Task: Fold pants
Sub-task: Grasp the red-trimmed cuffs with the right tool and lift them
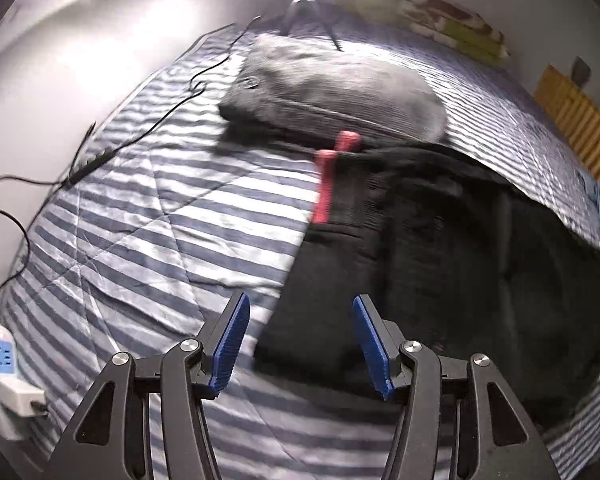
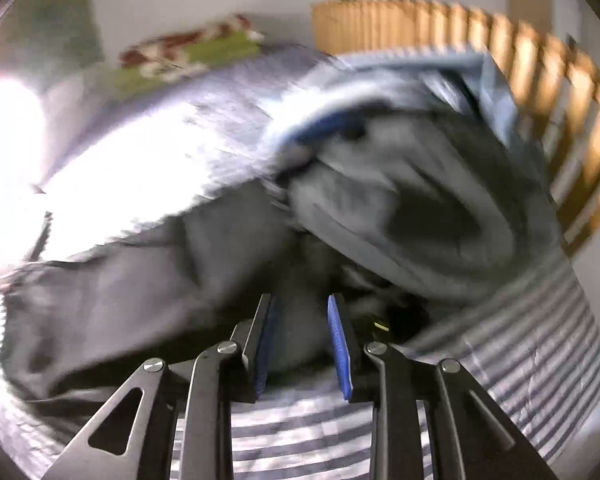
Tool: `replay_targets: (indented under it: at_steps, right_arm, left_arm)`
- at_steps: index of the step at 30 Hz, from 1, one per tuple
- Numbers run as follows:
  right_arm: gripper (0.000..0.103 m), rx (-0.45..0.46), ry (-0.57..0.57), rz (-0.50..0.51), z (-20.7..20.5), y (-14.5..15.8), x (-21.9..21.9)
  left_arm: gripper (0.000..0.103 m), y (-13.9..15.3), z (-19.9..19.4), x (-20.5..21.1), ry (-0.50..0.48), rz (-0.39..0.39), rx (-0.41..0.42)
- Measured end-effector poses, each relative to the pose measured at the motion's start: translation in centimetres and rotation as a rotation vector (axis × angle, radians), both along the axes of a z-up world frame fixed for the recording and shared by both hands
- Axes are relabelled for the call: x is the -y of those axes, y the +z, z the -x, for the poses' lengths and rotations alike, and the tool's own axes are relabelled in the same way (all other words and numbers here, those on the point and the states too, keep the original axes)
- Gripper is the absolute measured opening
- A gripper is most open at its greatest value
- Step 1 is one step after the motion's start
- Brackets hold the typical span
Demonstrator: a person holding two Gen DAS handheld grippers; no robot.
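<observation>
Black pants [image 1: 440, 260] lie spread on the striped bedspread [image 1: 140, 240], with a red strip [image 1: 326, 188] near their upper edge. My left gripper [image 1: 300, 340] hovers over the pants' near corner, open, with nothing between its blue pads. In the right wrist view, blurred dark grey fabric [image 2: 120, 272] stretches to the left. My right gripper [image 2: 300, 340] stands at its edge with a narrow gap between the pads. Grey cloth shows in that gap, but I cannot tell whether the pads touch it.
A folded grey garment [image 1: 332, 84] lies beyond the black pants. A heap of grey and blue clothes [image 2: 400, 184] sits ahead of the right gripper. A black cable [image 1: 152, 128] and a power strip [image 1: 0, 356] lie at the left bed edge. A wooden slatted panel [image 2: 500, 48] stands behind.
</observation>
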State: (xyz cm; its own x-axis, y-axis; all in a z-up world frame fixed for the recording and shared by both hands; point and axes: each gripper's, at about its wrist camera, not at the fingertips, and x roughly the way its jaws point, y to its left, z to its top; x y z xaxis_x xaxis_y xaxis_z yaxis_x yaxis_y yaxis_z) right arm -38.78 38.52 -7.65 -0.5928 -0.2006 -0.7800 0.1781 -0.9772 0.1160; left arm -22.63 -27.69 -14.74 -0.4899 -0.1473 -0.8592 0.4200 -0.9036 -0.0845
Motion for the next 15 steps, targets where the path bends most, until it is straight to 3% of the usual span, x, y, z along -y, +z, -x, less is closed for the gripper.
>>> replay_targets:
  at_steps: [5, 7, 10, 15]
  right_arm:
    - [0.028, -0.026, 0.383, 0.042, -0.8, 5.6, 12.4]
    - [0.032, -0.021, 0.594, 0.037, -1.2, 6.9, 20.1]
    - [0.032, 0.008, 0.799, 0.001, -1.0, 7.2, 30.0]
    - [0.032, 0.033, 1.043, -0.074, -2.3, 4.7, 43.0]
  left_arm:
    - [0.062, -1.4, -0.6, 1.3, -0.02, -0.07, -0.003]
    - [0.062, -1.8, -0.8, 1.5, -0.02, -0.082, -0.006]
    - [0.062, -1.6, -1.1, 3.0, 0.004, -0.146, -0.036]
    - [0.062, -0.2, -1.7, 4.5, 0.043, -0.132, -0.08]
